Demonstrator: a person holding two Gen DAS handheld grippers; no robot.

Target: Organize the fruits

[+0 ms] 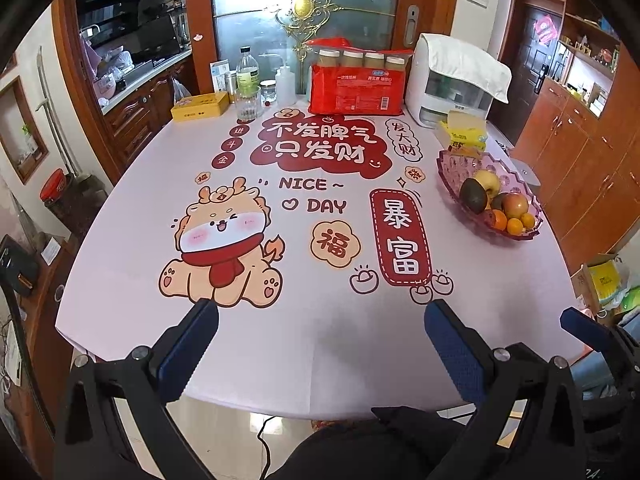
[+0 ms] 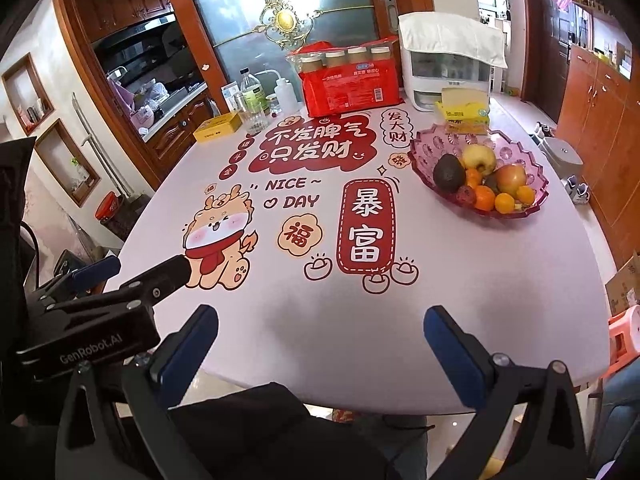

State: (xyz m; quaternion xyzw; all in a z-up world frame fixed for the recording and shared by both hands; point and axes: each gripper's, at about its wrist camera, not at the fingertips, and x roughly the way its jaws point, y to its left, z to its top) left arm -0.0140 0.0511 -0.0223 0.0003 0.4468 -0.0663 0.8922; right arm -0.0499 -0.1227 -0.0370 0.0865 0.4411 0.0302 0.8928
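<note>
The worktop (image 2: 500, 280) wears a smooth, matt pale cloth with printed red and orange cartoons. At right of the frame, the fruit bowl (image 2: 532, 160) looks like clear pink plastic or glass, faceted and glossy. The avocado (image 2: 448, 174) has dull, dark skin; the oranges (image 2: 486, 198) shine slightly. Each tool (image 1: 320, 316) (image 2: 320, 320) has matt black arms, silvery metal screws and textured blue pads (image 1: 452, 344). Upper left, the cabinets (image 2: 120, 0) are glossy brown wood.
</note>
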